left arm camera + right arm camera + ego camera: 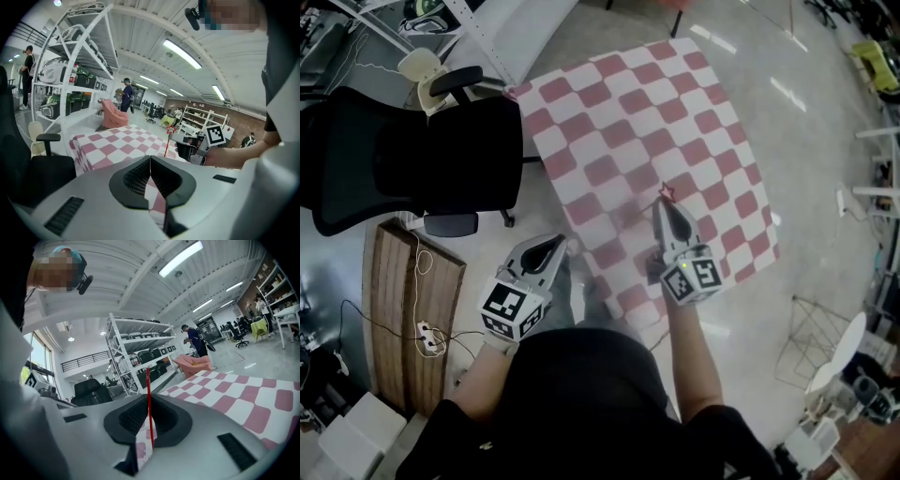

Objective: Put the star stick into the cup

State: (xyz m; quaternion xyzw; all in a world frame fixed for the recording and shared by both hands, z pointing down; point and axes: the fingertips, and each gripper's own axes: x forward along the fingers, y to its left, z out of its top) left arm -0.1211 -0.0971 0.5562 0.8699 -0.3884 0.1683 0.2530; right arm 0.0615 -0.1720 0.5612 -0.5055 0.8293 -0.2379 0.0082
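1. Right gripper view: the thin red star-topped stick [148,380] is clamped upright between the jaws of the right gripper [149,401], sticking out past the tips.
2. Jaws of the left gripper [150,160] are pressed together, empty.
3. No cup is seen anywhere.

Could not follow the star stick [148,379] below the jaws of the right gripper [148,398]; lost the near edge of the checkered cloth [619,103] under the person [581,403].
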